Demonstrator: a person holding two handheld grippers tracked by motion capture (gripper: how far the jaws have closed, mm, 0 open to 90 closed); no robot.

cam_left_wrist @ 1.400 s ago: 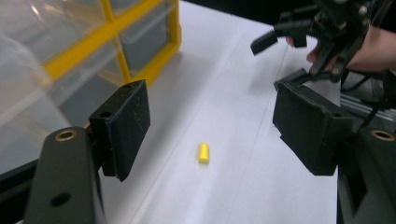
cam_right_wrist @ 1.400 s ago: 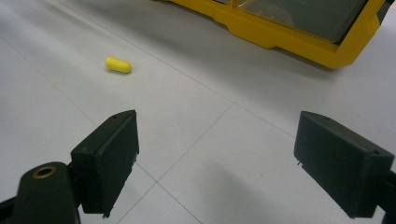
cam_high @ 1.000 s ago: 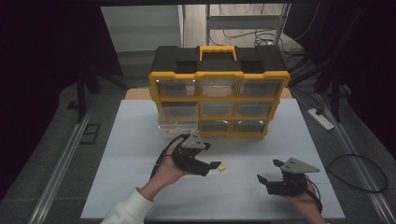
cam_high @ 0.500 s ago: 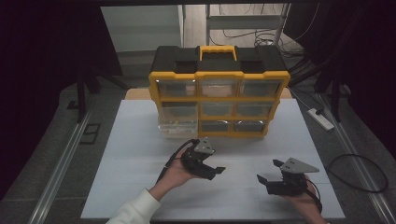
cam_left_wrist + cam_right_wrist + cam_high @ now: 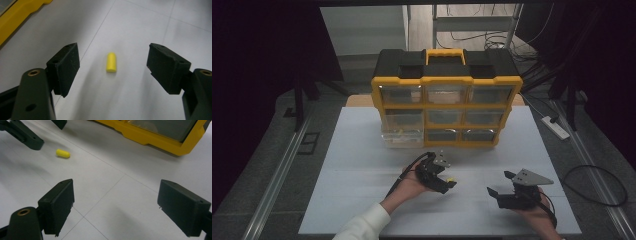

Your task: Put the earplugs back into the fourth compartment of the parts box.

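1. The small yellow capsule-shaped piece (image 5: 111, 62) lies flat on the white table (image 5: 362, 165), in its near half, a little left of the middle and well in front of the organizer.
2. In the left gripper view it lies between the left gripper (image 5: 113, 65)'s spread jaws, touching neither; in the high view that gripper's body covers most of it, leaving a yellow speck.
3. What the piece is made of cannot be told.
4. The right gripper (image 5: 500, 186) rests near the table's near right corner, jaws wide apart and holding nothing, well apart from the piece.
5. The yellow and black organizer (image 5: 447, 107) stands at the far edge; its clear drawers are too dim to show contents.
6. The table's near edge is cut off by the frame; the room around it is dark, with cables (image 5: 597, 185) on the grey floor at right.
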